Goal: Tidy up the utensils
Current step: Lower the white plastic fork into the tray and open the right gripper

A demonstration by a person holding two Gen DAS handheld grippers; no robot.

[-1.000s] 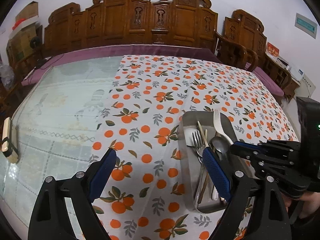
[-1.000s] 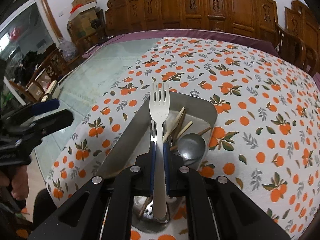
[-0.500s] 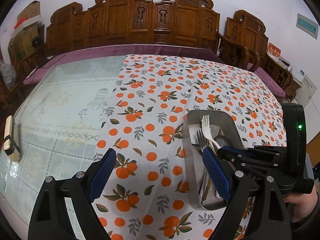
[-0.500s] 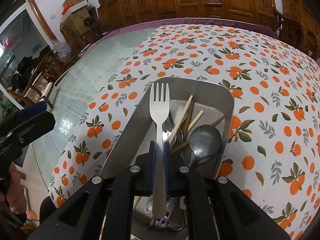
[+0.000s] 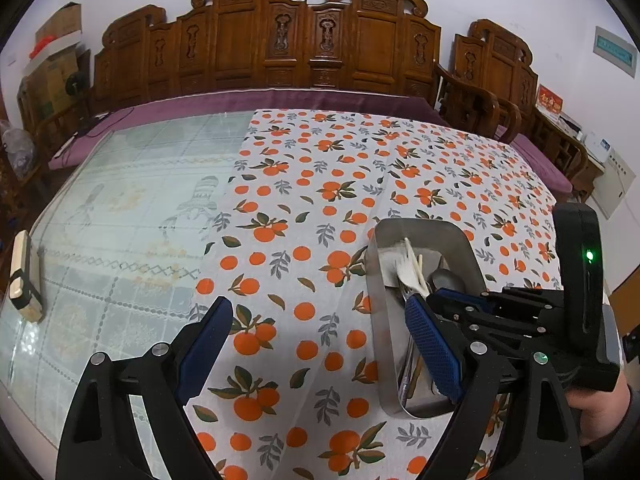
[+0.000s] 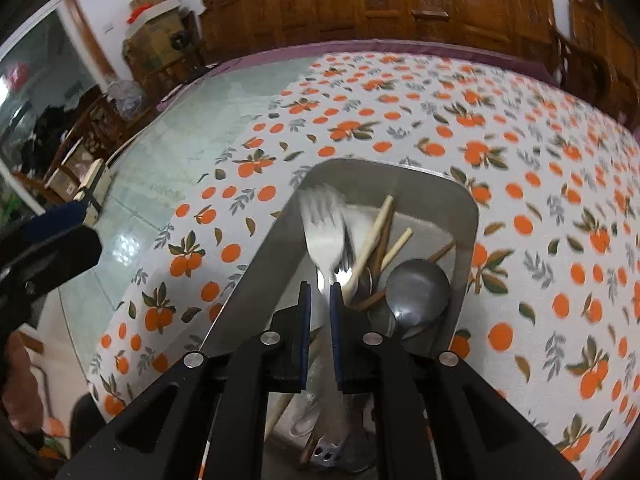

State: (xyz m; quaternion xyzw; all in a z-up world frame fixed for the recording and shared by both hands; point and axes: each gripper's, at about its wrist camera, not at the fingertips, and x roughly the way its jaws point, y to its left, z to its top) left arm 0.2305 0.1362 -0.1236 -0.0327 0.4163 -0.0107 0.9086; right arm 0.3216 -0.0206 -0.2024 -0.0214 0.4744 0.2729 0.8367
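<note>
Our right gripper (image 6: 319,300), jaws just parting, lets the blurred fork (image 6: 325,240) slip over the tray (image 6: 256,280); our left gripper (image 5: 316,344) gapes wide, empty.

Setting: a home dining or living room. Landmark: the large table (image 5: 132,216), glass-topped, partly covered by an orange-print cloth (image 5: 320,208). Behind the table, carved wooden bench-backs (image 5: 304,40) line the white wall. Left of the table, cardboard boxes (image 5: 56,60) are stacked in the corner.

fork (image 6: 324,232): tines motion-blurred | tray (image 5: 378,344): right side hidden behind hand-held gripper (image 5: 434,300)
</note>
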